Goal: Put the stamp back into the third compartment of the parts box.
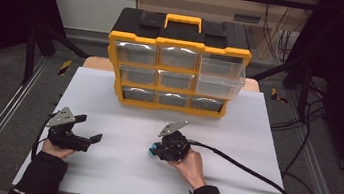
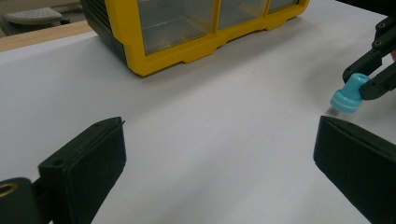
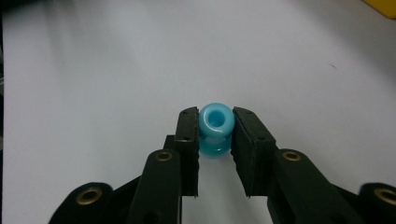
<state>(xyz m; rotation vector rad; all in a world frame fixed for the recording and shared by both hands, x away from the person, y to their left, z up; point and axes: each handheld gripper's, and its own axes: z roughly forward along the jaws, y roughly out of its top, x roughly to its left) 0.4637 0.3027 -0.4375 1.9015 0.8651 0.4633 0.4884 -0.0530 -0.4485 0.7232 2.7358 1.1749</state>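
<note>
Glossy blue spool (image 3: 215, 122), hollow-centred, sits pinched in right gripper (image 3: 215, 126) jaws; left gripper (image 2: 219, 158) gapes wide.

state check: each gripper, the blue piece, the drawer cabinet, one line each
left gripper: open, jaws wide apart, holding nothing
right gripper: shut on the blue piece
blue piece: clamped between the right jaws, just above the white table
drawer cabinet: upright; upper right drawer pulled out, other drawers pushed in
</note>
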